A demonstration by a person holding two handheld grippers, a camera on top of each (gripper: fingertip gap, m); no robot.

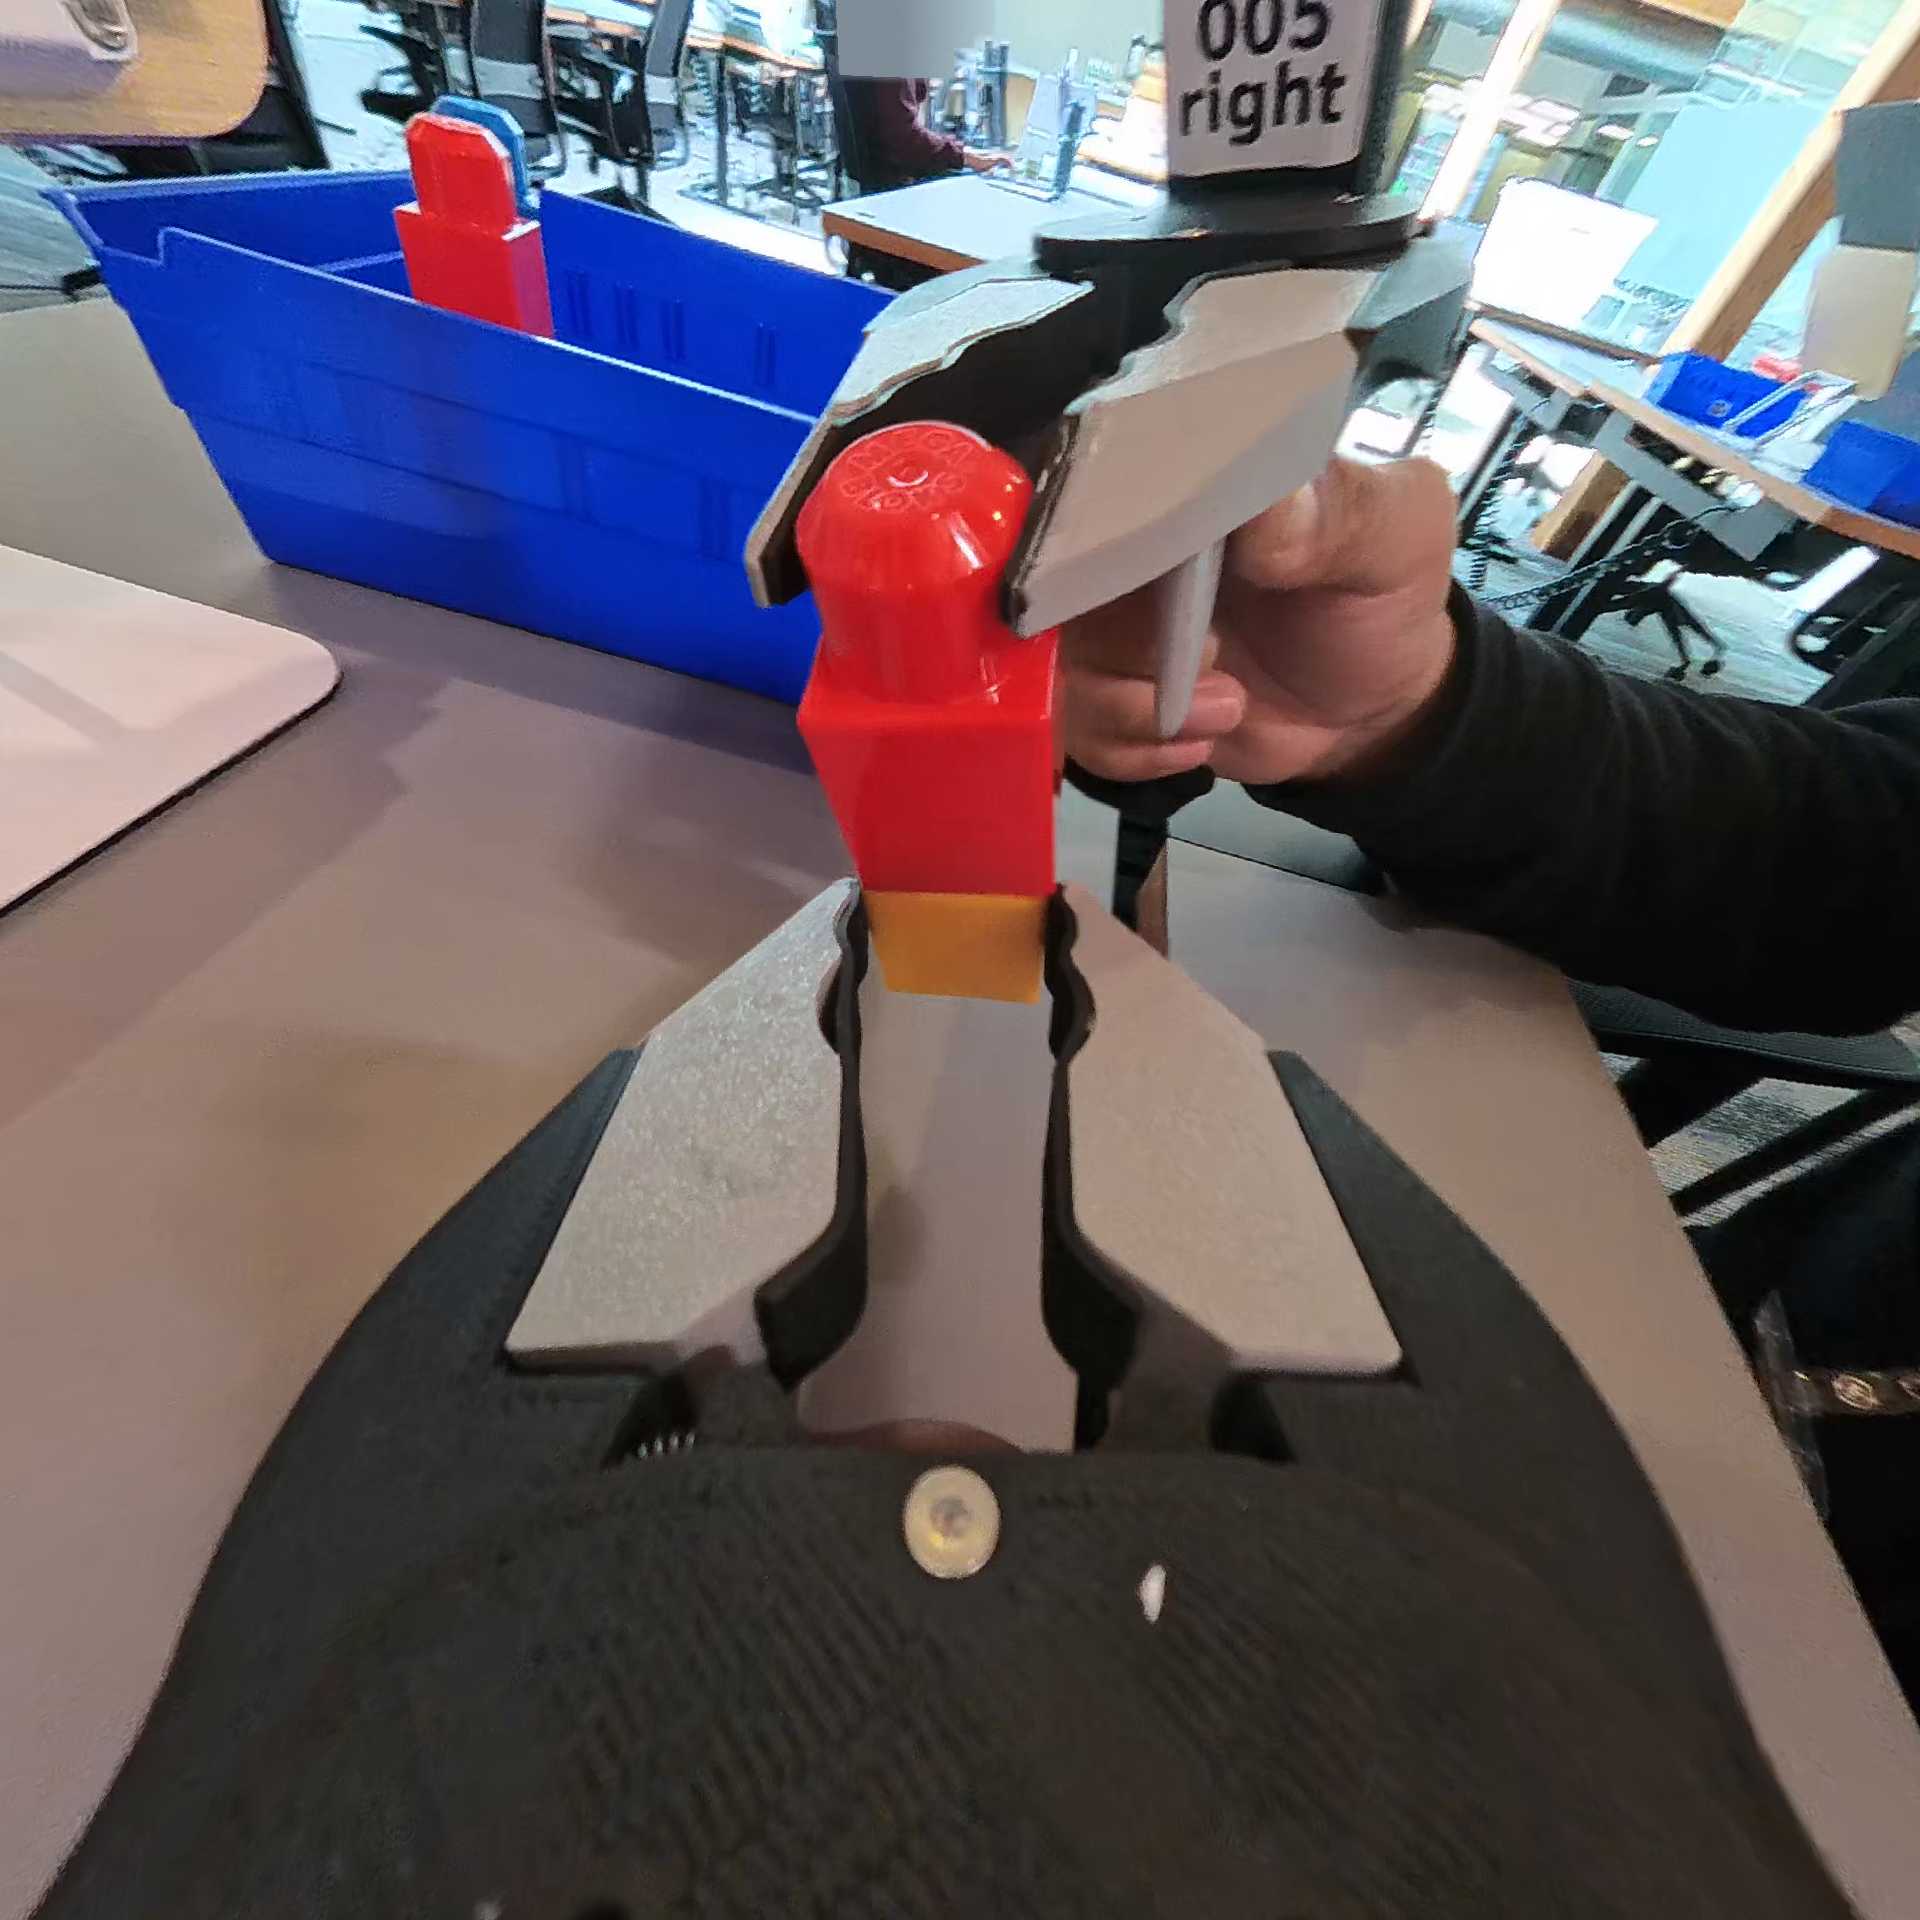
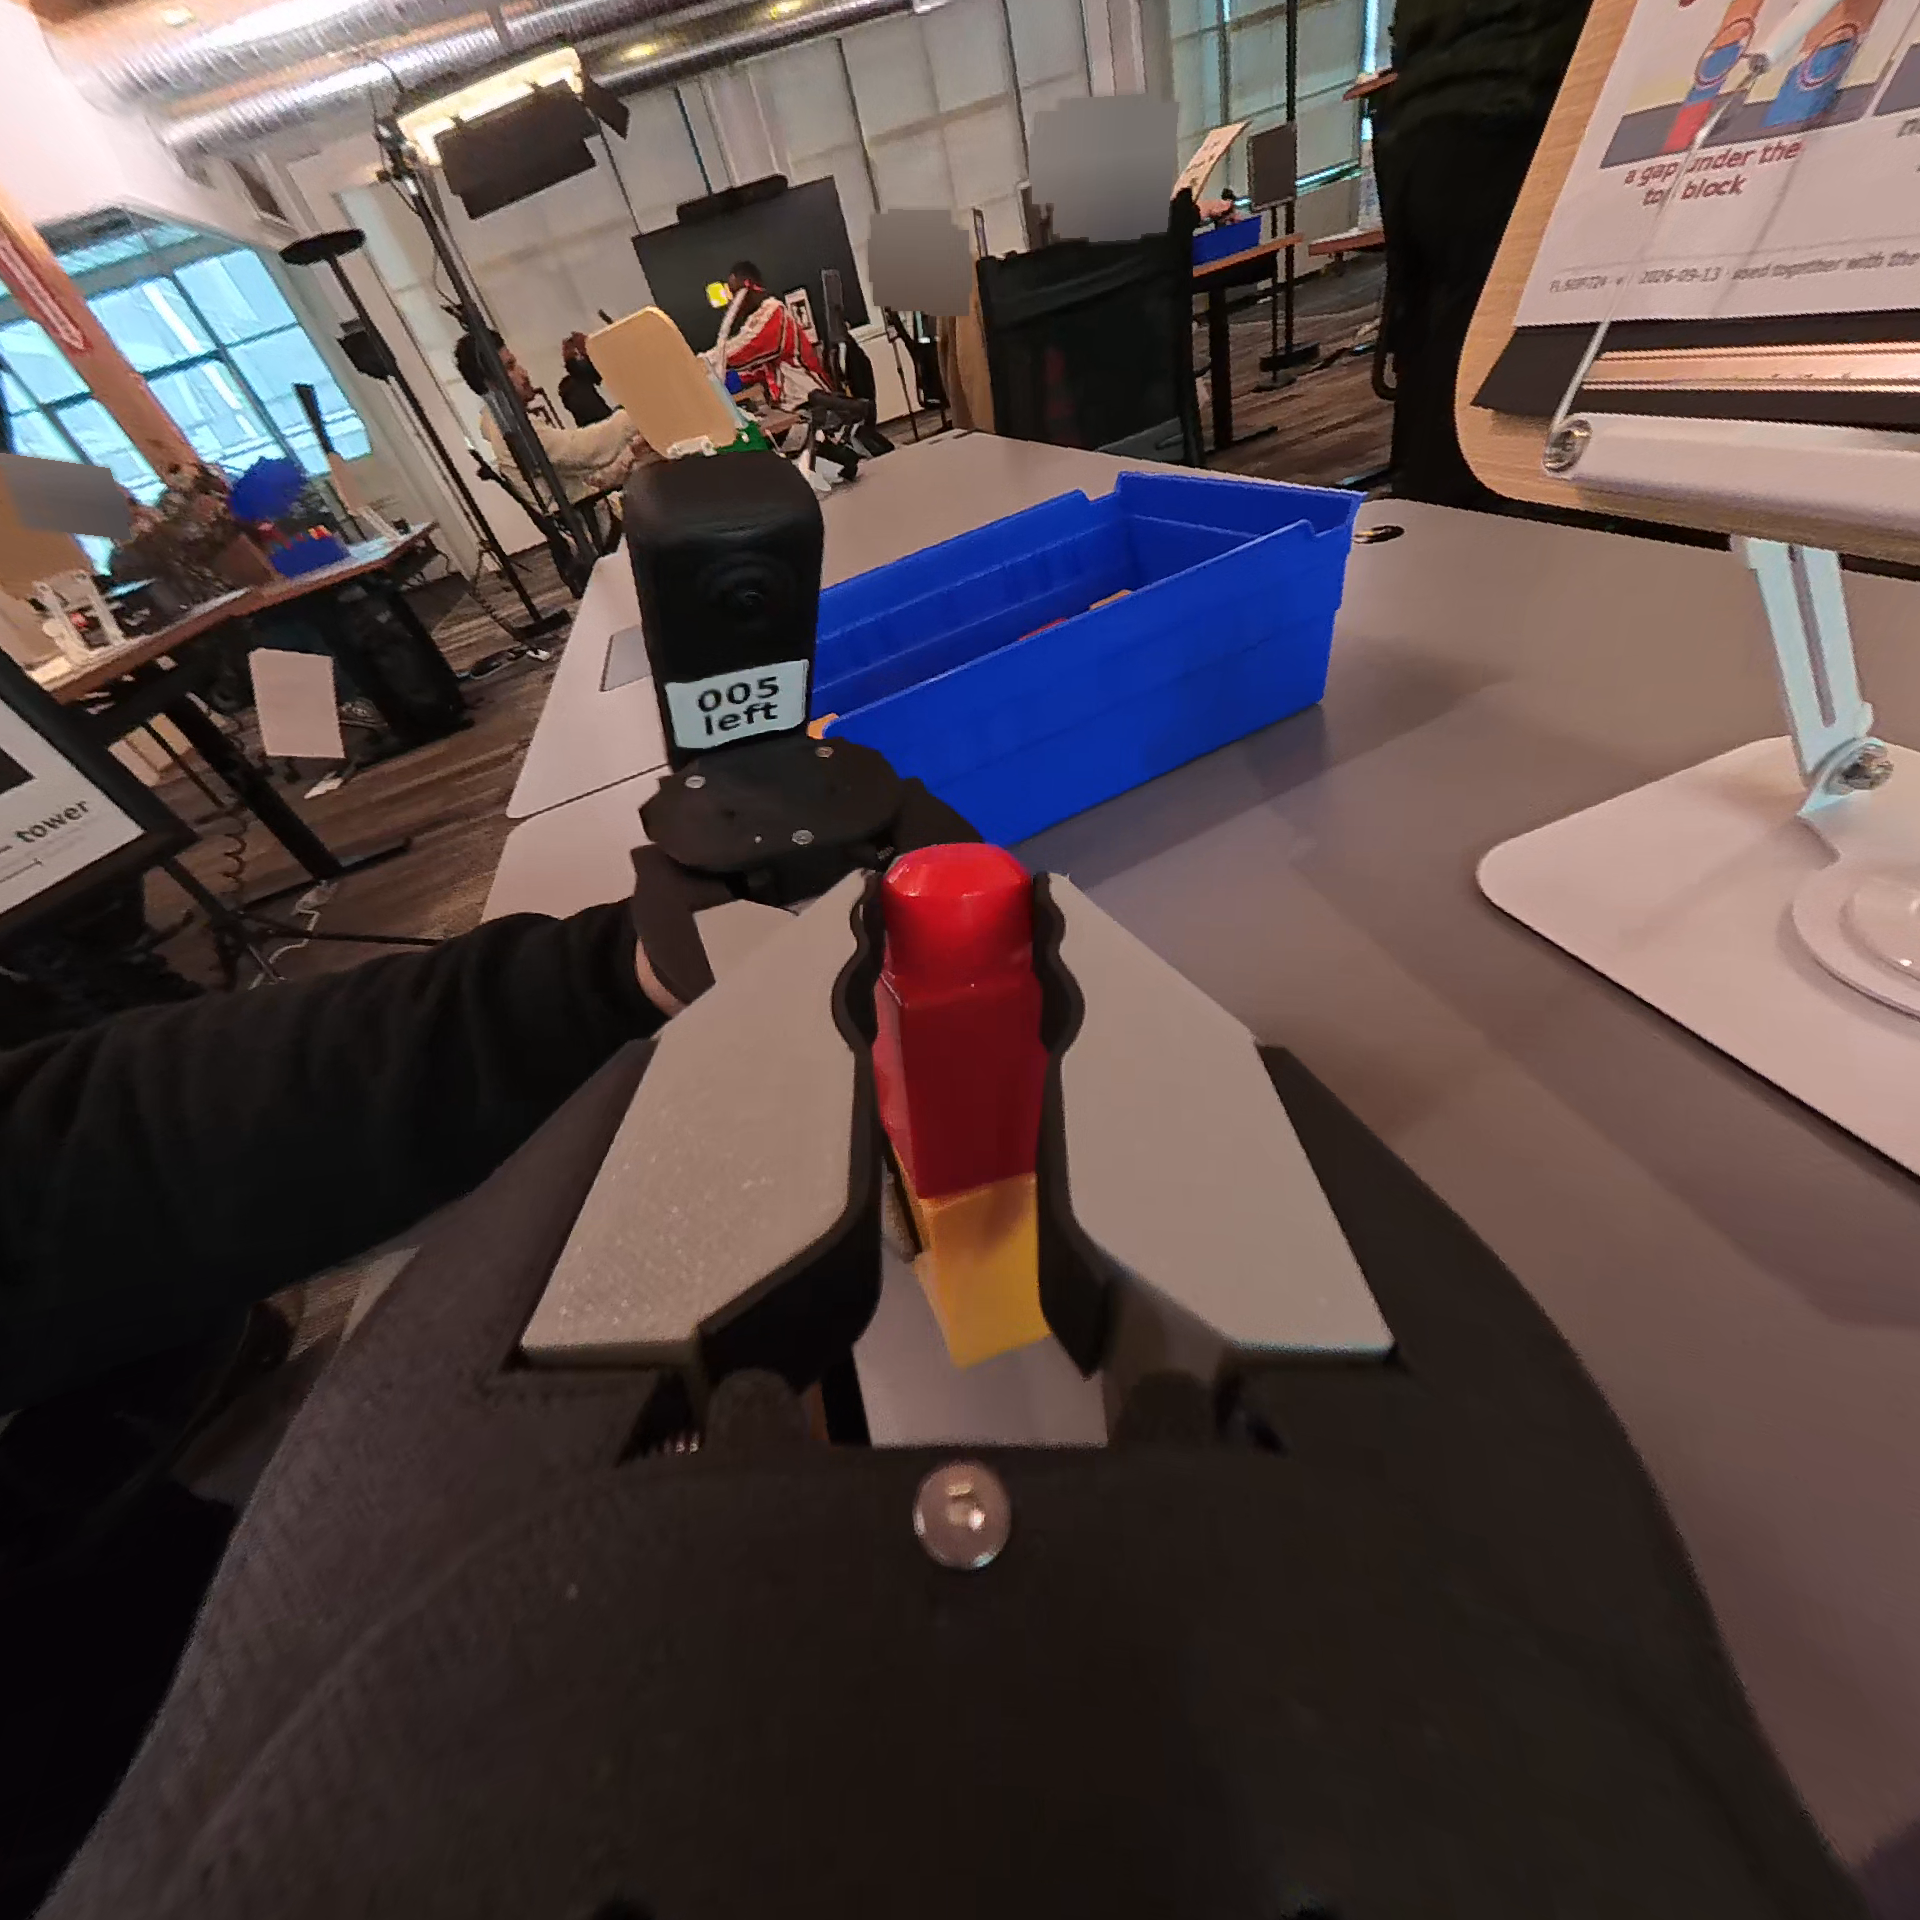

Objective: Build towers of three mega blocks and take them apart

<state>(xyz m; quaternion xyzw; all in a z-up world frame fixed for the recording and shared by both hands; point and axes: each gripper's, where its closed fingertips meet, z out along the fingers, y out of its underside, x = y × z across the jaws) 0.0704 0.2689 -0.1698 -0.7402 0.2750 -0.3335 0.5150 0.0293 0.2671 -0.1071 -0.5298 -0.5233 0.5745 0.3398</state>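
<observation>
A red mega block [image 1: 935,748] sits pressed onto a yellow block [image 1: 956,951], and the pair is held in the air above the grey table [image 1: 416,987]. My left gripper [image 1: 956,935] is shut on the yellow block's sides. My right gripper [image 2: 956,920] comes from the opposite side and is shut on the red block [image 2: 961,1049] near its round stud. The yellow block [image 2: 982,1278] lies deeper between its fingers. In the left wrist view the right gripper [image 1: 899,592] clasps the stud from above. The left gripper's fingers are hidden in the right wrist view.
A blue bin [image 1: 468,447] stands on the table behind, also in the right wrist view [image 2: 1091,675]. A red block [image 1: 462,239] stands in it with a blue one behind. A white stand base [image 2: 1662,914] is at the right, a white mat [image 1: 125,707] at the left. One gripper's finger ends stand about 7 cm off the other's.
</observation>
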